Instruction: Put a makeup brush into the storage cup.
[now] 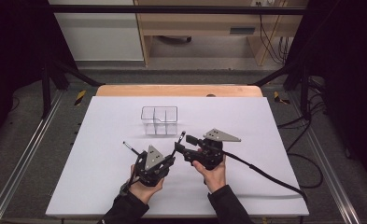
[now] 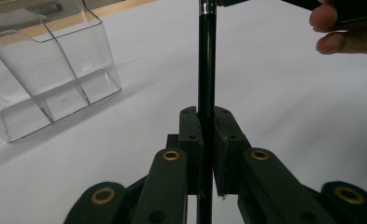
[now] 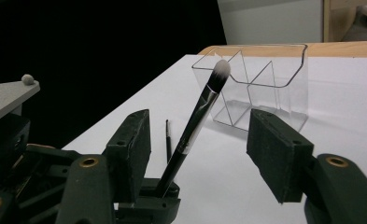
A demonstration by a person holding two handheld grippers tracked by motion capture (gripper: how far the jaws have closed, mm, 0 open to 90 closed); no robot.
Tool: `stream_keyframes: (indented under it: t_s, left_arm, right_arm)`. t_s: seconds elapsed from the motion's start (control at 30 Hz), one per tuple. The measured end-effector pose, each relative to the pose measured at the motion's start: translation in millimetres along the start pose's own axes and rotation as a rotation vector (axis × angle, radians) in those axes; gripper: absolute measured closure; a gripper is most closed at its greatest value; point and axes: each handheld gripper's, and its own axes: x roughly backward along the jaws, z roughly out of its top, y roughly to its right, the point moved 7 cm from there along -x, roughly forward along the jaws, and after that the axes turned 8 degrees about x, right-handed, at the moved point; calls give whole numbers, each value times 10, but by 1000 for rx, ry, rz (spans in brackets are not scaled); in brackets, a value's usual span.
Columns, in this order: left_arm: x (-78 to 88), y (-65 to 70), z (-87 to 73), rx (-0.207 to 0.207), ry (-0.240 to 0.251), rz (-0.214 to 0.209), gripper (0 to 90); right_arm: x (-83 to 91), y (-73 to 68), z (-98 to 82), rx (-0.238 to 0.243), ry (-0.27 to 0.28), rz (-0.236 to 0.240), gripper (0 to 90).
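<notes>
Brush [image 3: 197, 116] clamped in left hand-held gripper [image 2: 208, 135]; right hand-held gripper [image 3: 200, 149] open around it, pads apart.

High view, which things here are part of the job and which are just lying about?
In the job:
makeup brush, clamped in the left gripper
right gripper, jaws either side of it
clear organizer

Lying about:
thin brush on the table
wooden shelving beyond

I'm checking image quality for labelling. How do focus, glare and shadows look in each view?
High view: even light, dark surroundings, soft shadows under the hands on the white table. Left gripper view: the left claw and its brush handle are sharp, the clear organizer shows faint glare. Right gripper view: brush tip crisp, black background.
</notes>
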Motion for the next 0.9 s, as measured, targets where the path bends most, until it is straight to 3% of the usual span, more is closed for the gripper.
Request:
stream_keyframes:
  t_s: [0.23, 0.37, 0.9]
  left_arm:
    - [12, 51, -15, -10, 9, 2, 832]
    - [5, 54, -17, 6, 9, -1, 832]
    - [9, 110, -34, 5, 14, -12, 832]
  right_arm:
    - [-15, -35, -8, -53, 5, 24, 513]
    - [9, -30, -21, -34, -6, 15, 571]
    - [-15, -66, -63, -82, -14, 69, 793]
